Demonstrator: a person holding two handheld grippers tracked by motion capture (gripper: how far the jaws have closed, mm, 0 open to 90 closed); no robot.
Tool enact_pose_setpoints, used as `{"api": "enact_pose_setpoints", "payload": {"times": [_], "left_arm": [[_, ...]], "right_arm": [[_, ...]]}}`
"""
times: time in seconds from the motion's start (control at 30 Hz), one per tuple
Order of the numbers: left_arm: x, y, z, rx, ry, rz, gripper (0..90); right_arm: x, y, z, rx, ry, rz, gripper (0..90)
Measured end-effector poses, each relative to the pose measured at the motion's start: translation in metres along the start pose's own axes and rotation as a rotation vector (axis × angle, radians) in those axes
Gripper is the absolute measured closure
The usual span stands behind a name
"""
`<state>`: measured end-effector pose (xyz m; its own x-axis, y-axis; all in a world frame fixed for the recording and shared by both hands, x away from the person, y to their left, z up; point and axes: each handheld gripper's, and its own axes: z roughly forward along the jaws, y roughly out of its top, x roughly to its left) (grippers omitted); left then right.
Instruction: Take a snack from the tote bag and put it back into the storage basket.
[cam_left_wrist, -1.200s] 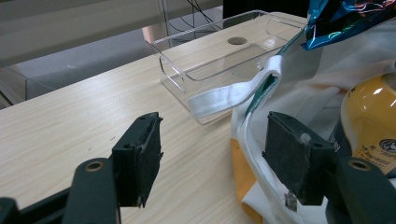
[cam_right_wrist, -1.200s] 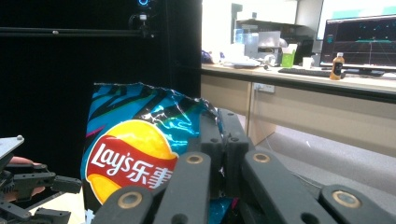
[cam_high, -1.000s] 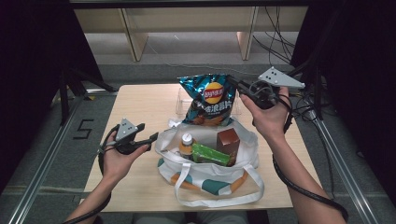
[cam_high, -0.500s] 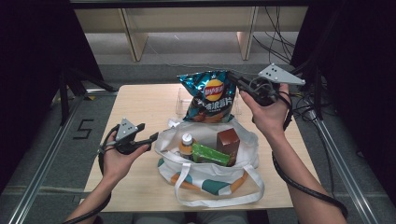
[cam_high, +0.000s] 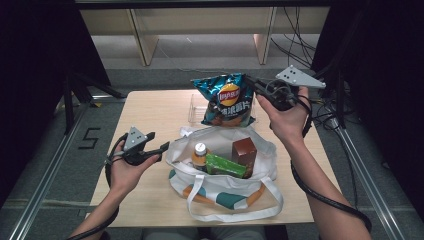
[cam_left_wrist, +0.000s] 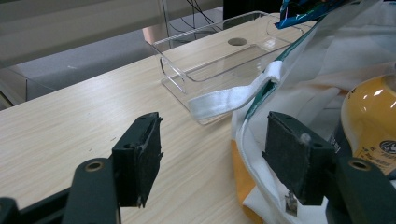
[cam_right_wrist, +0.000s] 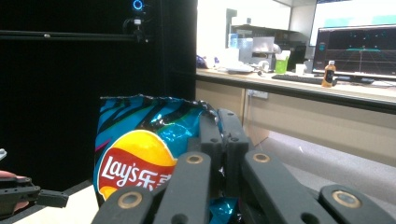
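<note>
nothing has shifted since the earlier frames: both hands sit where they were and the blue crinkled foil bag of crisps (cam_high: 226, 100) hangs in the same spot above the far middle of the pale wooden table (cam_high: 150, 110). the right gripper (cam_high: 254, 84) is clamped on the bag's upper edge, its black jaws pressed together on the foil. the left gripper (cam_high: 161, 148) rests at the left rim of the white cloth tote bag with teal and orange patches (cam_high: 225, 185), jaws spread, one pad outside the cloth and one inside it. the tote holds a yellow-capped bottle (cam_high: 199, 154), a green packet (cam_high: 225, 166) and a brown box (cam_high: 244, 152). a clear plastic tray (cam_left_wrist: 219, 60) stands just behind the tote, under the hanging crisps.
</note>
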<state>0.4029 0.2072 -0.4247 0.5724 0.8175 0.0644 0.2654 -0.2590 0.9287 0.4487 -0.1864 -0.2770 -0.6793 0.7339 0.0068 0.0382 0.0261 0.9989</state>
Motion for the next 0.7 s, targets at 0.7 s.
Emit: {"api": "enact_pose_setpoints", "payload": {"times": [0.7], "left_arm": [[-0.0001,-0.0001,0.0001,-0.004,0.003,-0.001,35.4]], "right_arm": [[-0.0089,-0.0026,0.0092,0.017,-0.031,0.021,90.0]]}}
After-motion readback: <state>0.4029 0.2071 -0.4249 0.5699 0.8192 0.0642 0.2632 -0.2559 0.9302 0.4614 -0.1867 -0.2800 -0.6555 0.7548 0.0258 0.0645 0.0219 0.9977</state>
